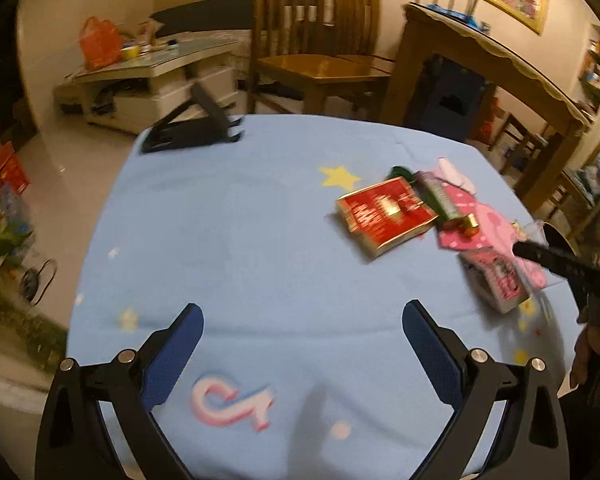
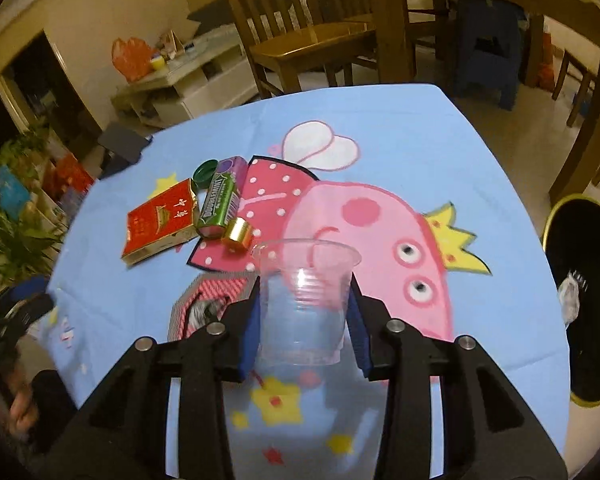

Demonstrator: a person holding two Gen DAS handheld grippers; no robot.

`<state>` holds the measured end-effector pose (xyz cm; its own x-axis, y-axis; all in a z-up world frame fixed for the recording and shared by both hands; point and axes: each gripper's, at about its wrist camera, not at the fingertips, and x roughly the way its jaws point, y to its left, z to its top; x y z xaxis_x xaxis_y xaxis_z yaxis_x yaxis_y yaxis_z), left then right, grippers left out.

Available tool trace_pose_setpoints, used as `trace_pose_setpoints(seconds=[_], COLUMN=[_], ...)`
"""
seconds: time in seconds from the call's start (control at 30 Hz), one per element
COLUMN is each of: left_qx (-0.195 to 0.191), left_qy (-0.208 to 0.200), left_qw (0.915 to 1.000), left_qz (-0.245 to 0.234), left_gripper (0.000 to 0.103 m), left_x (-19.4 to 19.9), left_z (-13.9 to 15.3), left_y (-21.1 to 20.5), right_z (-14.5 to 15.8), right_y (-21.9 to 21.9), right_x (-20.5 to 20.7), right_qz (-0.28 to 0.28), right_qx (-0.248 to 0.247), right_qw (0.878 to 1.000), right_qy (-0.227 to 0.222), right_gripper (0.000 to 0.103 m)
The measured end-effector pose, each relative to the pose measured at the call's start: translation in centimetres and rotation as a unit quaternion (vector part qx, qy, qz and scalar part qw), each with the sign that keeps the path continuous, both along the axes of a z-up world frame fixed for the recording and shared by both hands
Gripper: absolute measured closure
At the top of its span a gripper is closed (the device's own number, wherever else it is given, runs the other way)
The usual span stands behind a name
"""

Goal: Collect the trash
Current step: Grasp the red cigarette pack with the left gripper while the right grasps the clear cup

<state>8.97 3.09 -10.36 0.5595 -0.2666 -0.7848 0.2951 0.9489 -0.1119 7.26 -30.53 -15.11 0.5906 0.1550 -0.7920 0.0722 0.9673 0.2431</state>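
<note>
We've got the plastic cup pinched in the right gripper, bin off at 3 o'clock. Left gripper is wide open, holding nothing. Squeeze harder and that flimsy cup probably buckles and pops out before reaching the bin.

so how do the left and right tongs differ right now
The left tongs are spread wide open and hold nothing, while the right tongs are shut on a clear plastic cup. The left tongs hover over bare blue cloth; the right tongs sit over the pink pig print, close to the black bin. Both have blue pads on black arms.
</note>
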Motion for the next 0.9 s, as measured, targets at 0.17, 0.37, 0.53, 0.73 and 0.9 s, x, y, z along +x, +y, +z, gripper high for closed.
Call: trace_pose_setpoints(seconds=[0.17, 0.37, 0.53, 0.73, 0.9], left_qx=[-0.016, 0.012, 0.128, 0.159, 0.071], left_qy=[0.021, 0.018, -0.023, -0.017, 0.021], left_qw=[0.9995, 0.9977, 0.9576, 0.9297, 0.9418], left_qz=[-0.02, -0.064, -0.257, -0.332, -0.328], left_gripper=[0.007, 0.007, 0.007, 0.009, 0.047], left_x=[3.0, 5.7, 6.5, 8.7, 9.9], left_z=[0.0, -0.2, -1.8, -4.7, -4.9], left_y=[-3.0, -8.1, -12.9, -14.4, -12.8], right_z=[-0.5, -1.7, -1.2, -0.8, -0.3], right_y=[-3.8, -7.3, -7.9, -7.5, -7.0], right_x=[-3.1, -5.3, -5.5, -5.1, -5.0], right_qz=[-0.016, -0.032, -0.029, -0.026, -0.017], right_qx=[0.043, 0.091, 0.109, 0.114, 0.103], right_qw=[0.999, 0.995, 0.993, 0.992, 0.993], right_qy=[-0.008, -0.02, -0.034, -0.041, -0.047], right_gripper=[0.065, 0.066, 0.066, 0.065, 0.065])
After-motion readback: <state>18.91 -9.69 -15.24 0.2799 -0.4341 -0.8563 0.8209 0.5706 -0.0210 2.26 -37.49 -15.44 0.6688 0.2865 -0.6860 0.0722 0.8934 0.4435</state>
